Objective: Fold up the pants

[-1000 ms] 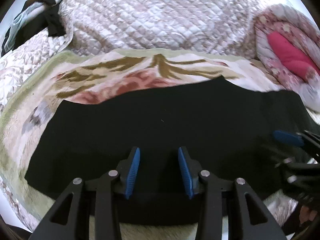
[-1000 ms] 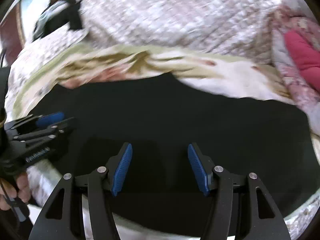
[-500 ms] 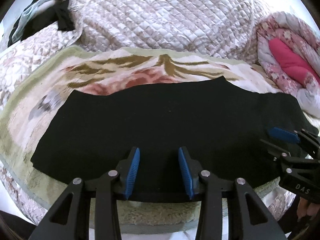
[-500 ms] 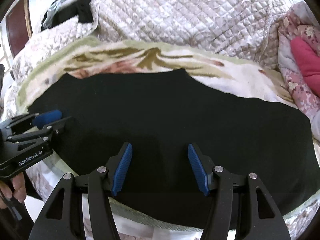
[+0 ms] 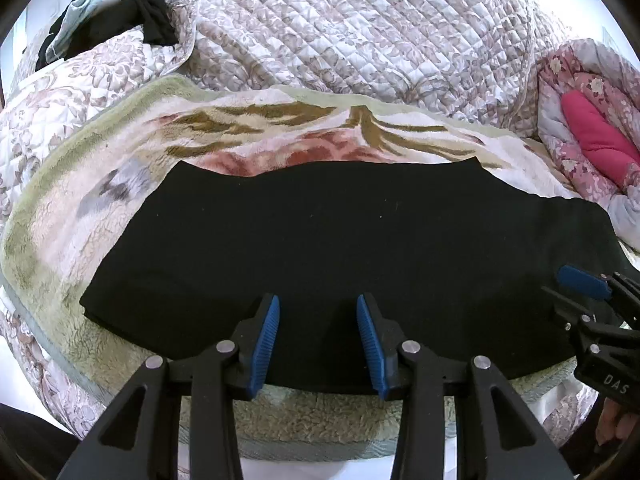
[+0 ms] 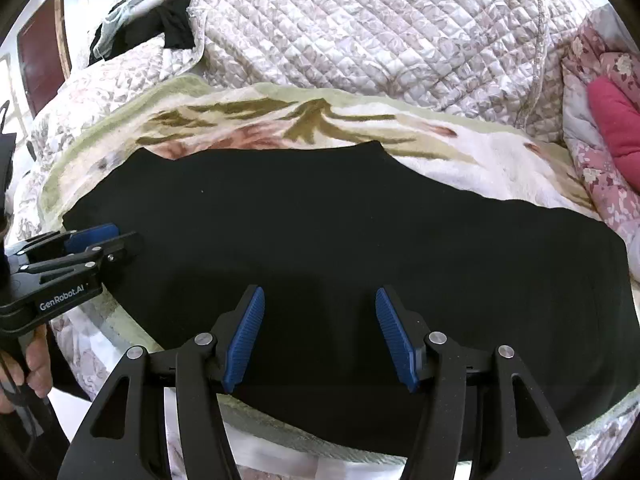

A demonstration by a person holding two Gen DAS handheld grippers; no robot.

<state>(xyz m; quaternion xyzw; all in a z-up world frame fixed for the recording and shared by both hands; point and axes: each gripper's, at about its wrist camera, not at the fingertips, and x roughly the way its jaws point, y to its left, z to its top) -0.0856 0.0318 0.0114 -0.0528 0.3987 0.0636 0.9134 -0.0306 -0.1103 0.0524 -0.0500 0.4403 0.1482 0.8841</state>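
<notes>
The left gripper (image 5: pixel 317 340) hangs over the near edge of the pants (image 5: pixel 340 248), jaws partly apart with nothing between the pads; only dark cloth shows in the gap beneath them. The right gripper (image 6: pixel 320 336) stands wider open, also empty, over the same near edge further toward the right end. Each gripper shows in the other's view: the right one (image 5: pixel 584 280) at the far right of the left camera, the left one (image 6: pixel 86 240) at the far left of the right camera, with a hand (image 6: pixel 28 364) on its handle.

The pants lie flat on a flowered blanket (image 5: pixel 92 208) on the bed, apparently already folded leg over leg into one long black band. Their long axis runs left to right across both views, crosswise to the way the grippers point. The left end is a blunt corner near the left gripper; the right end runs out toward the pink bedding (image 5: pixel 592 136) and is nearer the right gripper. A pale quilt (image 5: pixel 360 28) is heaped behind, with a few dark clothes (image 5: pixel 116 20) at the back left.

Judging from this layout, the coming fold would be end over end along that long axis. The left gripper sits close to the left end, the right one rather inboard of the right end, so whichever end is carried over, that gripper would first need to shift sideways and drop onto the edge, since neither has any cloth yet.
</notes>
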